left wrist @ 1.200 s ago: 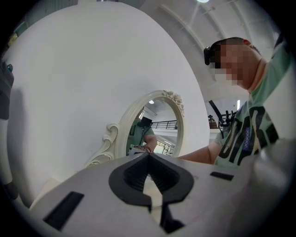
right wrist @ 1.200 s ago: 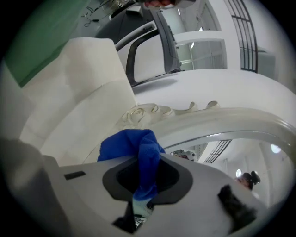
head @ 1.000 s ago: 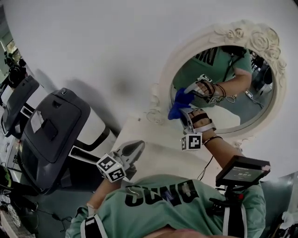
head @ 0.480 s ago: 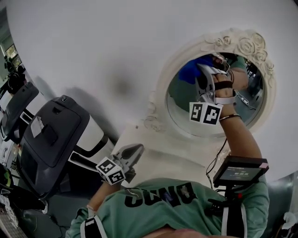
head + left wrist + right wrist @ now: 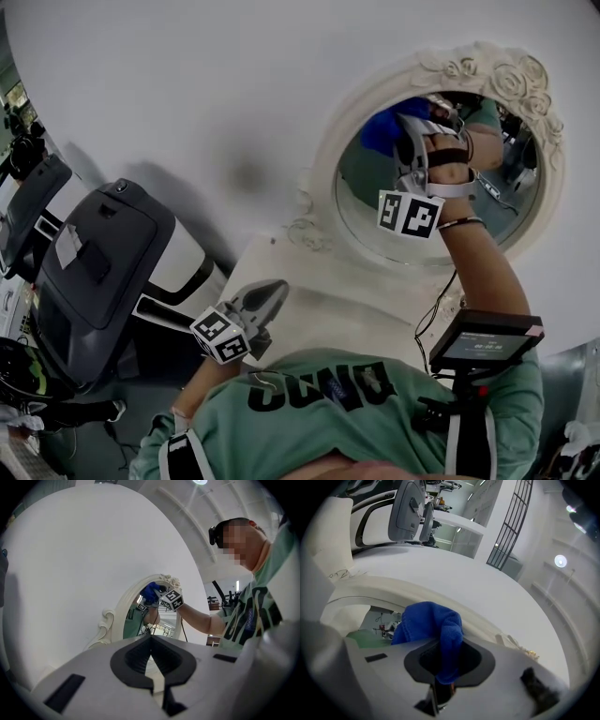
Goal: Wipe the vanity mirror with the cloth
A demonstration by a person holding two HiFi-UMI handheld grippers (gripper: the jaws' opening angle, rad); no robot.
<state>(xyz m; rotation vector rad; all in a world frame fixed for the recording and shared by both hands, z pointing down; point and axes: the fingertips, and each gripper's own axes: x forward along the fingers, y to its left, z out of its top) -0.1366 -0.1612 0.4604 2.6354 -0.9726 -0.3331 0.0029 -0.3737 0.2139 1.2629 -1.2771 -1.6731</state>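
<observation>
An oval vanity mirror in an ornate white frame [image 5: 323, 169] stands against the white wall. My right gripper [image 5: 405, 127] is shut on a blue cloth [image 5: 386, 129] and holds it against the upper left of the glass [image 5: 375, 202]. In the right gripper view the cloth [image 5: 433, 625] bunches out of the jaws beside the frame's curved rim [image 5: 393, 590]. My left gripper [image 5: 274, 292] hovers low over the table, shut and holding nothing. From the left gripper view the mirror [image 5: 133, 620], the cloth [image 5: 150, 591] and the left gripper [image 5: 151, 656] all show.
The mirror stands on a white tabletop [image 5: 347, 309]. A dark exercise machine with a console [image 5: 94, 272] stands to the left of the table. A small screen device [image 5: 483, 342] is mounted at the person's chest, under the right arm.
The right gripper has carried the cloth from the mirror's lower left edge up to the upper part of the glass. The left gripper has barely moved.
</observation>
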